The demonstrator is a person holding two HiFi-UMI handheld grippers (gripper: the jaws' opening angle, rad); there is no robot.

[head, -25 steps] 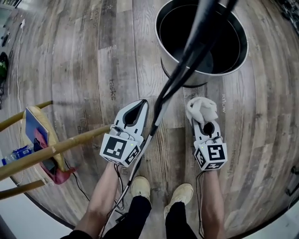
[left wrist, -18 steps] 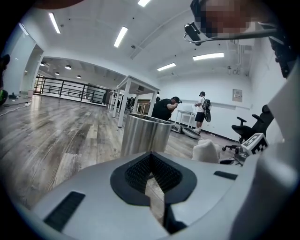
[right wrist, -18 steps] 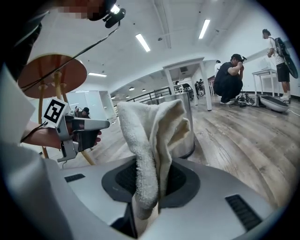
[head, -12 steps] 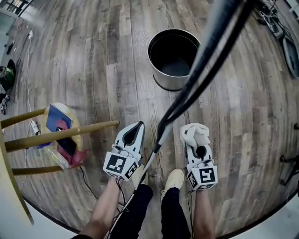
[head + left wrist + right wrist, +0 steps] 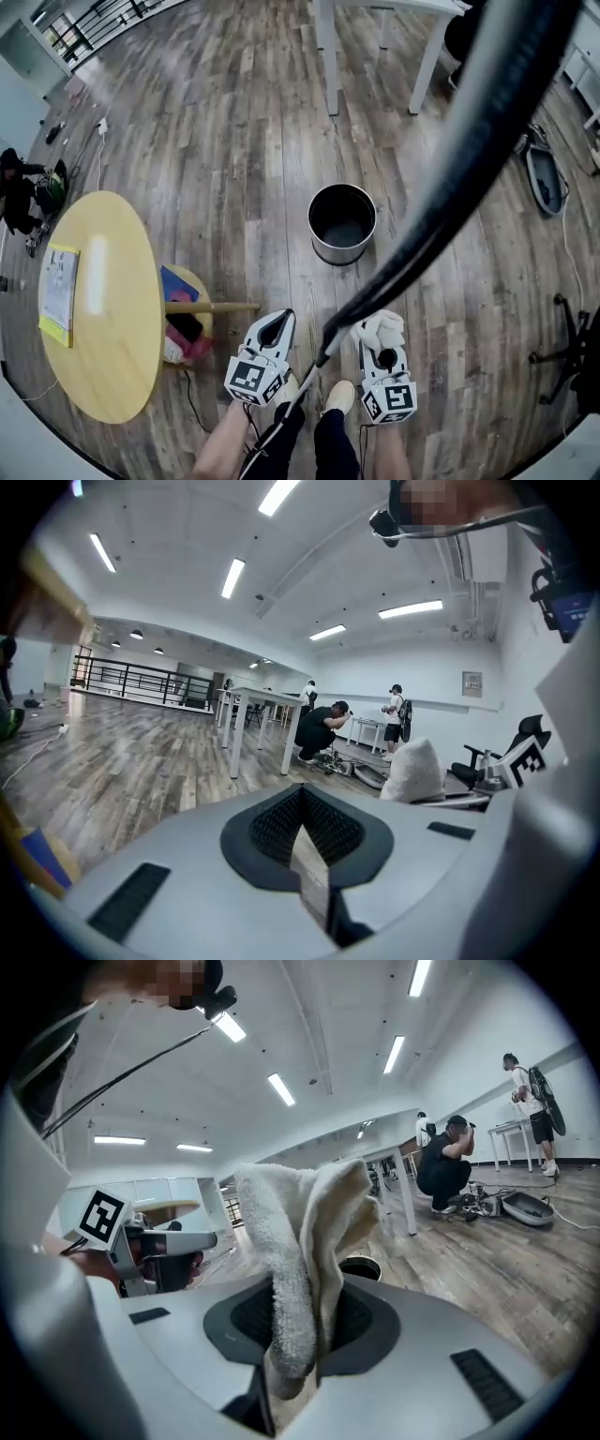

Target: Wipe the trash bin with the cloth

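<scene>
Head view high overhead, steeply down on left claw [image 5: 277,321] and right claw [image 5: 380,337], trash bin [image 5: 341,249] ahead of them, each gripper view close behind its own jaws, facing level across the room, both sharing a crouching person [image 5: 319,731].

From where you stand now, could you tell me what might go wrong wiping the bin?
The cable hangs between the grippers and may snag. The right gripper pinches only a fold of the cloth, so it might slip out. The bin stands free, apart from the shut, empty left gripper, so it could slide.
</scene>
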